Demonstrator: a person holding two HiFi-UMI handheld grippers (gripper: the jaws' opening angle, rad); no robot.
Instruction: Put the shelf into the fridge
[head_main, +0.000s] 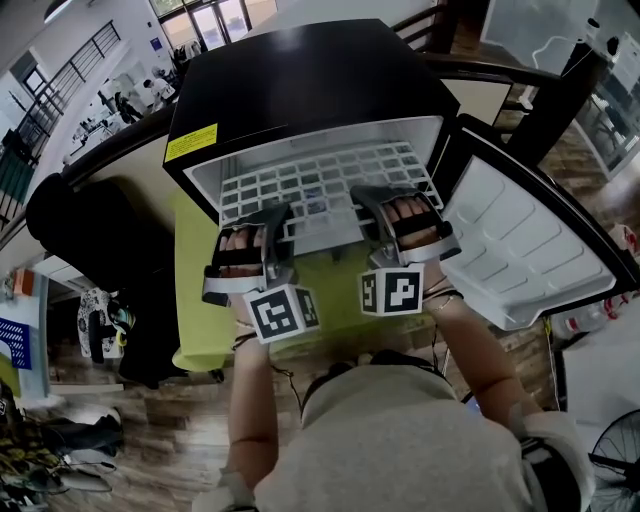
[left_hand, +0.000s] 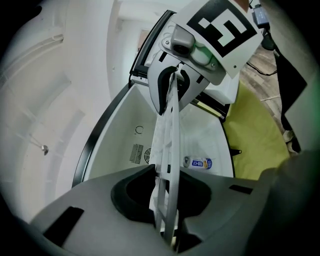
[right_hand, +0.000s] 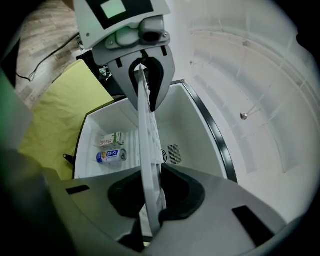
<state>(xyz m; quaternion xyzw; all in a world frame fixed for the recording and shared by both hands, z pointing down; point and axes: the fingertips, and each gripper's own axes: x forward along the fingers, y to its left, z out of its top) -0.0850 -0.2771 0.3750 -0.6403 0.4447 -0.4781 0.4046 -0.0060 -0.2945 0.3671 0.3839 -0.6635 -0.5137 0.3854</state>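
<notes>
A white grid shelf (head_main: 320, 190) lies flat at the mouth of the small black fridge (head_main: 300, 80), its far part inside the white cavity. My left gripper (head_main: 255, 215) is shut on the shelf's near left edge and my right gripper (head_main: 395, 200) on its near right edge. In the left gripper view the shelf (left_hand: 167, 150) runs edge-on between my left gripper's (left_hand: 165, 192) jaws to the right gripper (left_hand: 175, 87) at the far end. The right gripper view shows the same shelf (right_hand: 147, 140) held in the right gripper (right_hand: 150, 200), with the left gripper (right_hand: 145, 82) beyond.
The fridge door (head_main: 520, 250) stands wide open at the right, with white moulded racks. On the fridge floor lie a drink can (right_hand: 111, 156) and a small carton (right_hand: 111, 141). The fridge sits on a yellow-green table (head_main: 330, 285). A dark chair is at the left.
</notes>
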